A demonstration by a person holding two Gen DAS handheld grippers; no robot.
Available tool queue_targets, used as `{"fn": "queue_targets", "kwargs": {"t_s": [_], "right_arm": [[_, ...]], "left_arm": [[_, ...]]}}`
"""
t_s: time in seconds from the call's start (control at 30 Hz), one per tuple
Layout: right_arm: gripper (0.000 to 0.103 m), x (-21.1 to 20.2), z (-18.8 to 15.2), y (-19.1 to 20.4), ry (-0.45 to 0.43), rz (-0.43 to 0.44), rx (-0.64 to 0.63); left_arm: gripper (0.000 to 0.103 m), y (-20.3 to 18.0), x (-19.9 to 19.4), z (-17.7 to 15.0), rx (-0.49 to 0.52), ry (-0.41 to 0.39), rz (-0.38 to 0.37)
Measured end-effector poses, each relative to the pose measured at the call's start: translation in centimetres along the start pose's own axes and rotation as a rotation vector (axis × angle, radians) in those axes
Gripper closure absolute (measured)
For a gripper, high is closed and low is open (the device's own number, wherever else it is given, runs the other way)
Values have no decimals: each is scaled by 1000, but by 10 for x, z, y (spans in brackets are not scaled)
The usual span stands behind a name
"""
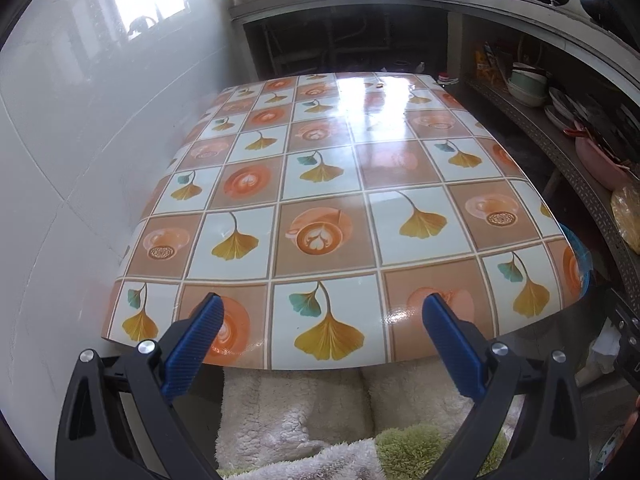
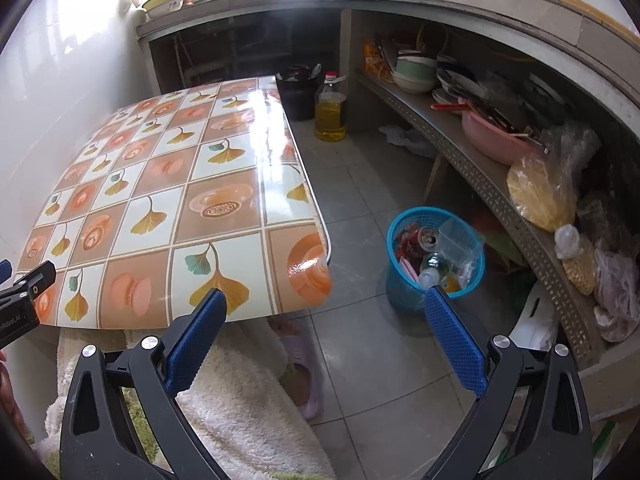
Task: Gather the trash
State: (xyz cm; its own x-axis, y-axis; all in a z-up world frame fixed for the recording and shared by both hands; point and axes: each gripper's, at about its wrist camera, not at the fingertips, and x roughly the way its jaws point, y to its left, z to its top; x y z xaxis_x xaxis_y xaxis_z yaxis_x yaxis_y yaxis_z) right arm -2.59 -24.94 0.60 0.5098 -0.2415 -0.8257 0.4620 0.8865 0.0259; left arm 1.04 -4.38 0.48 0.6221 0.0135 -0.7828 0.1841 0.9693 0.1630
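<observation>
Left gripper: jaws spread wide, nothing held between the blue pads; it is held over the near edge of the table. Right gripper: jaws equally wide apart, nothing gripped; it is held off the table's near right corner, over the tiled floor.

The table is covered by a glossy cloth printed with ginkgo leaves and coffee cups. One small brownish speck is seen near the far edge, too small to identify, possibly a crumb.

Trash is seen in the blue basket on the floor, right of the table's near right corner and just in front of the right jaw tip: a red can, a clear plastic container and a clear bottle are packed inside.

Farther out, a bottle of yellow oil and a black bin stand by the table's far right corner. A pink basin and stacked bowls are kept on the shelf along the right wall.
</observation>
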Motion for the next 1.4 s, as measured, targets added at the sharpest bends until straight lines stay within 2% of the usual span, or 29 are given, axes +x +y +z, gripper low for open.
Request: {"fn": "queue_targets", "kwargs": {"t_s": [0.67,1.03,1.4], "right_arm": [[8,3,1,-5,1,2,7],[8,5,1,-4,1,2,4],[8,3,1,-2,-4,2,-2]], "left_arm": [[6,-13,-3,2,44,-18,-30],[6,-13,-10,2,46,-46,-51],[6,-11,-9,1,36,-42,-52]]}}
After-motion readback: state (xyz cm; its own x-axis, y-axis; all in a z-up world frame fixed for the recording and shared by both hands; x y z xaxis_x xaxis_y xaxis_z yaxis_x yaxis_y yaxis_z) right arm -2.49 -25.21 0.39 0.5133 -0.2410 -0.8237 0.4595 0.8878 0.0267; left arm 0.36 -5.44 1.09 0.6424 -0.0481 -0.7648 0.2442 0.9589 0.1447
